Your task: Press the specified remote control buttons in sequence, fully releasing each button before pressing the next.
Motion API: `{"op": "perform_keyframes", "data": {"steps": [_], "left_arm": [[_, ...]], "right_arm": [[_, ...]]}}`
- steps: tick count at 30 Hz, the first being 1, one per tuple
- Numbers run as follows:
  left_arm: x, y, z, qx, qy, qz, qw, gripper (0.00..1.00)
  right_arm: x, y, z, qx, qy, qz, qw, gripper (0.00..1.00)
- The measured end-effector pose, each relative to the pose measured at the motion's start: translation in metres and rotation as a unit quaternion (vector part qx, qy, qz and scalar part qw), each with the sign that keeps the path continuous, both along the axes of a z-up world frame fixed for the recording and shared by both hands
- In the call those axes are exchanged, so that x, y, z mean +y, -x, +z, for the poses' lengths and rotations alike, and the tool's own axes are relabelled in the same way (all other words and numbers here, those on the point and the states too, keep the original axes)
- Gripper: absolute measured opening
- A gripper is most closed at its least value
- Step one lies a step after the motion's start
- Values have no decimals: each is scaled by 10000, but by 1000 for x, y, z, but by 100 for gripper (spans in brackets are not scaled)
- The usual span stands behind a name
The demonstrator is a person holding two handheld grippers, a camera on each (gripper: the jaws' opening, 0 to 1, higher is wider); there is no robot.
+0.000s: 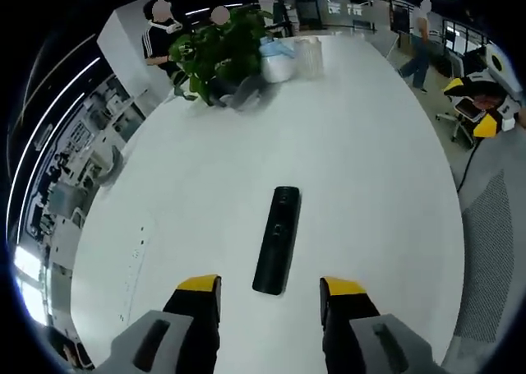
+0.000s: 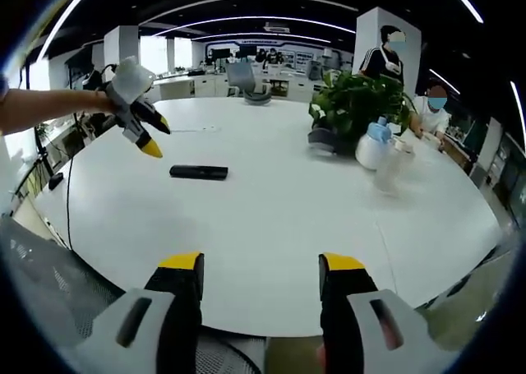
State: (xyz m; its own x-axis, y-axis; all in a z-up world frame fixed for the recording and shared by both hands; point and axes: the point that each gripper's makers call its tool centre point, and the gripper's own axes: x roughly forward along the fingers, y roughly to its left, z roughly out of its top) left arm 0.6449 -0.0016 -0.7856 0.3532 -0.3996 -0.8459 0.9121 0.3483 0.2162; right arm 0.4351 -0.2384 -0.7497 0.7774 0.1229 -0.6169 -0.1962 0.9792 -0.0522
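A black remote control (image 1: 277,239) lies flat on the white table (image 1: 353,152), its long axis running away from the left gripper. The left gripper (image 1: 270,288) hovers above its near end, open, with the yellow-tipped fingers (image 1: 198,284) standing either side of the remote and apart from it. In the right gripper view the same remote (image 2: 198,172) lies far off at the left-middle of the table (image 2: 271,218). The left gripper (image 2: 151,137) hangs above it there, held by a person's arm. The right gripper (image 2: 261,264) is open over the table's near edge, holding nothing.
A potted green plant (image 1: 218,49) stands at the table's far end beside a white jug with a blue lid (image 2: 375,146) and a clear cup (image 2: 393,167). People sit behind the plant and one walks beyond. A grey mesh chair (image 1: 493,234) is close by.
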Motion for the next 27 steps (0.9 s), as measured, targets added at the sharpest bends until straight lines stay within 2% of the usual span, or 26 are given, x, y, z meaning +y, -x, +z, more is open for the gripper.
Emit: {"op": "perform_keyframes", "data": {"steps": [5, 7, 9, 10, 11, 13, 21, 27], "left_arm": [[-1, -1, -3, 13, -34, -29, 10000, 49], [0, -1, -4, 24, -53, -26, 10000, 49], [2, -1, -4, 23, -89, -25, 10000, 49], [3, 0, -5, 34, -119, -39, 9999, 49], [4, 0, -6, 37, -137, -54, 9999, 49], [5, 0, -6, 33, -164, -44, 9999, 49], [6, 0, -4, 51, -161, 10, 9999, 49], [3, -4, -5, 110, -82, 30, 9999, 49]], "right_arm": [[-1, 1, -2, 61, 92, 19, 9999, 58], [-4, 1, -2, 49, 296, -16, 9995, 61], [-18, -2, 4, -137, 849, -168, 9962, 67], [-20, -2, 4, -139, 918, -209, 9955, 67], [-18, 1, -1, 12, 839, -200, 9963, 66], [-21, 2, -6, 115, 876, -224, 9958, 67], [-19, 4, -9, 196, 1162, 98, 9930, 64], [-28, 4, -9, 196, 1248, 12, 9920, 61]]}}
